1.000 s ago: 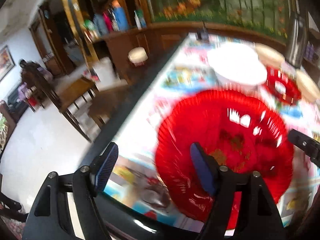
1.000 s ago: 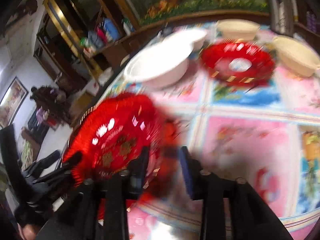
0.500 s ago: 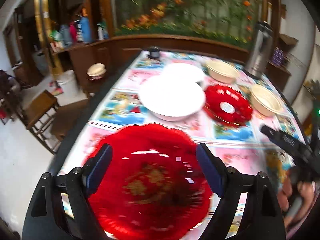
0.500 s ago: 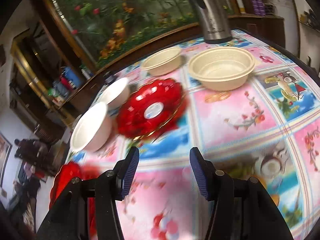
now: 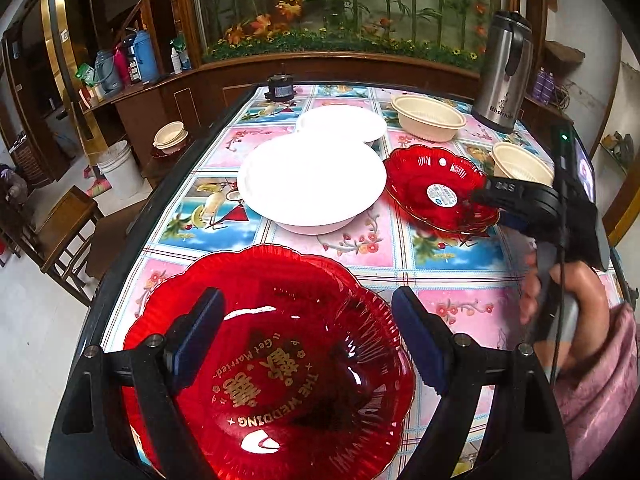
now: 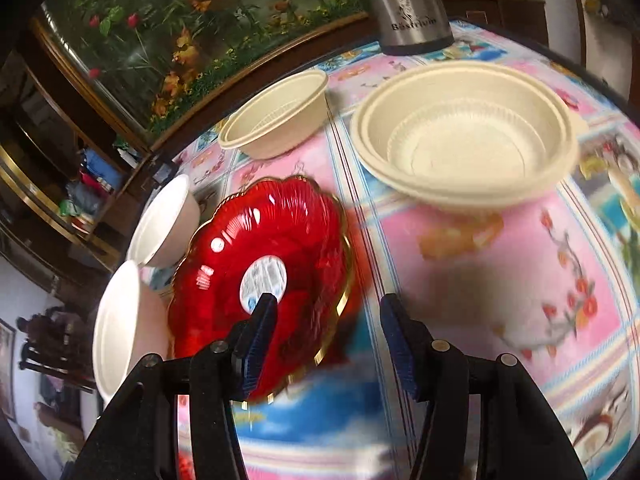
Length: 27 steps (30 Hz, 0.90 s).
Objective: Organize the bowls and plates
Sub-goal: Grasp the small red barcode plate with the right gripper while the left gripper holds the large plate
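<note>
A large red plate (image 5: 280, 364) with gold writing lies on the table's near edge. My left gripper (image 5: 308, 320) hovers open over it, and neither pad touches it. Farther right sits a small red plate (image 5: 436, 188) with a white sticker. My right gripper (image 5: 486, 196) has come up to its right rim. In the right wrist view the right gripper (image 6: 326, 312) is open. The small red plate's (image 6: 264, 256) near rim lies between the fingers, and no pad presses on it.
Two white bowls (image 5: 312, 180) (image 5: 342, 122) stand mid-table and two cream bowls (image 5: 428, 116) (image 6: 468, 140) behind them on the patterned table (image 5: 460, 280). A steel flask (image 5: 504, 72) is at the far right corner. A hand and a pink sleeve (image 5: 592, 360) are at right.
The right gripper let go of the large red plate's edge, widened and travelled to the small red plate. The left gripper drew back off the large plate's rim and opened wider.
</note>
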Motion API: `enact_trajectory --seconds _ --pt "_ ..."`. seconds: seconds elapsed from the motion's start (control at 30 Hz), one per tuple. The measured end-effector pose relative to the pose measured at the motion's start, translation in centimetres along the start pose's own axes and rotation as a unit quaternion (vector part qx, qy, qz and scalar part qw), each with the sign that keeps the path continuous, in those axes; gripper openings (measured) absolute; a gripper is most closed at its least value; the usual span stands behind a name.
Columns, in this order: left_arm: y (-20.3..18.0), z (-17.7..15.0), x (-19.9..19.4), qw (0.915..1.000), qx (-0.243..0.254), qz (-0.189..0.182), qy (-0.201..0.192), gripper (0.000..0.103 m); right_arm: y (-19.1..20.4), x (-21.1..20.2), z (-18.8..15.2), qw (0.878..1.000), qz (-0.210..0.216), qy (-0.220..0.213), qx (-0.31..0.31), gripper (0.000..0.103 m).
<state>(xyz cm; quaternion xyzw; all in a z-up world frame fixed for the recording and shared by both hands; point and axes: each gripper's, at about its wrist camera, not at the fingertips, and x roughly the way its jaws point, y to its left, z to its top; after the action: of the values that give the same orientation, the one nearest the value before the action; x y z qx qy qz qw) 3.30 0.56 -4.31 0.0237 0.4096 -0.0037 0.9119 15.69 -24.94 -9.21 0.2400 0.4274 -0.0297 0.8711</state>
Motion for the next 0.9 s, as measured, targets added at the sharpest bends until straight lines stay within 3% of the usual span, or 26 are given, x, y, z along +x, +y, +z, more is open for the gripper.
enact_trajectory --seconds 0.1,0.23,0.6,0.9 --pt "-0.2 0.2 0.1 1.0 0.004 -0.002 0.004 0.086 0.9 0.6 0.2 1.0 -0.012 -0.008 -0.014 0.053" --pt "-0.5 0.5 -0.3 0.9999 0.005 -0.009 0.007 0.086 1.3 0.8 0.3 0.999 -0.041 -0.004 -0.035 0.015" --pt "-4.7 -1.1 -1.1 0.9962 0.06 -0.057 0.028 0.086 -4.1 -4.3 -3.1 0.998 0.005 0.025 -0.05 0.013" --pt "-7.7 -2.1 0.7 0.9884 0.053 -0.112 0.088 0.086 -10.8 -11.5 -8.2 0.998 0.025 0.033 -0.056 0.013"
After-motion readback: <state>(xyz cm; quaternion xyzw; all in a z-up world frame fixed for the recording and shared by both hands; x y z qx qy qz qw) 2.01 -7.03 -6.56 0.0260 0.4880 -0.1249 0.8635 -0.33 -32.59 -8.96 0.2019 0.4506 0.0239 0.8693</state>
